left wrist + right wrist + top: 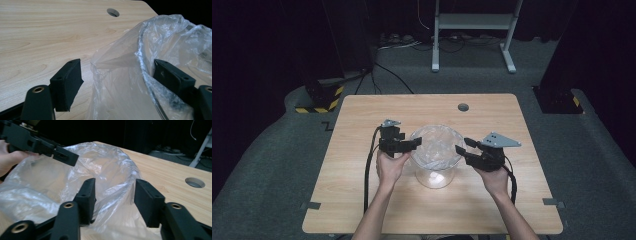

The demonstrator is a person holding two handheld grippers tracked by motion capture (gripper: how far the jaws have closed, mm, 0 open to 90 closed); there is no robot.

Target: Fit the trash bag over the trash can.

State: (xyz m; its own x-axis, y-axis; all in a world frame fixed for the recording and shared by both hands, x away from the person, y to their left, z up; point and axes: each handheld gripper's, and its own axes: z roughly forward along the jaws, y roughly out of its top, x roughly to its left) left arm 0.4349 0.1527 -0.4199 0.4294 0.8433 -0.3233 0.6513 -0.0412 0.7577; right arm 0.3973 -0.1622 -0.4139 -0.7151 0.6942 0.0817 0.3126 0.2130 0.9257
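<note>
Clear glass bowl (435, 160) lined with crinkled transparent plastic bag (434, 145) at surface (362, 115) centre. Left gripper (416, 143) at 9 o'clock, right gripper (460, 149) at 3; both fingers wide, straddling bag-covered rim, unpressed.

A: Item one, left gripper (412, 143)?
B: Black body, two flat black jaws with square matte pads; a brass-ringed hole at each jaw's base, small screw holes in the pad faces. Small grey plate on top. Black cable trailing alongside the forearm.
A: Item two, right gripper (463, 146)?
B: Same black build, same brass-ringed holes. Larger grey three-cornered plate with small holes on top. Black cable looping off its rear.
A: Clothing?
B: Forearms bare; no sleeves or gloves in view.
</note>
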